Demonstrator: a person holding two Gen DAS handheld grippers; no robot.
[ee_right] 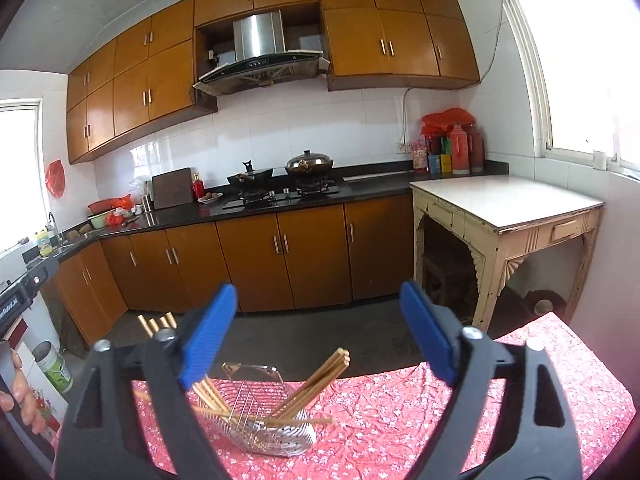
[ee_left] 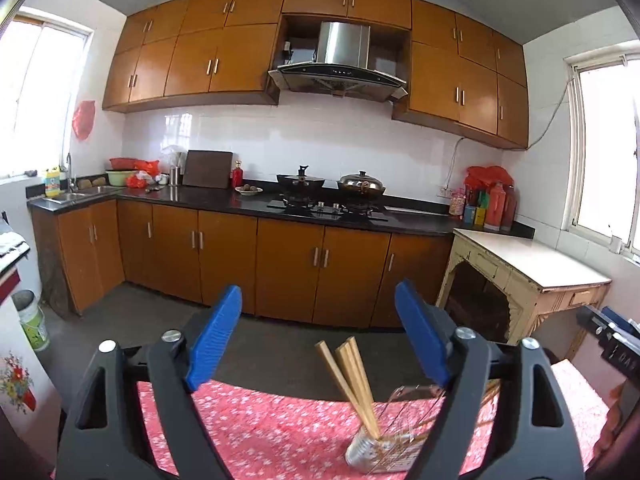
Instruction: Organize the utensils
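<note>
A perforated metal utensil holder (ee_right: 272,436) lies tilted on the table's red floral cloth (ee_right: 400,420). One bundle of wooden chopsticks (ee_right: 316,384) leans right out of it. A second bundle (ee_right: 158,323) leans left, partly hidden behind my right gripper's left finger. A single chopstick (ee_right: 280,419) lies across the rim. My right gripper (ee_right: 320,332) hovers open above and just behind the holder, nothing between its blue pads. In the left wrist view the holder (ee_left: 380,448) and chopsticks (ee_left: 352,380) sit low between the fingers of my open, empty left gripper (ee_left: 320,336).
Beyond the table's far edge is dark floor, then brown cabinets under a black counter (ee_left: 224,200) with a stove and two pans (ee_left: 300,182). A cream side table (ee_right: 504,200) stands at the right. A bucket (ee_left: 32,320) sits at the left. A hand (ee_right: 24,400) shows at the left edge.
</note>
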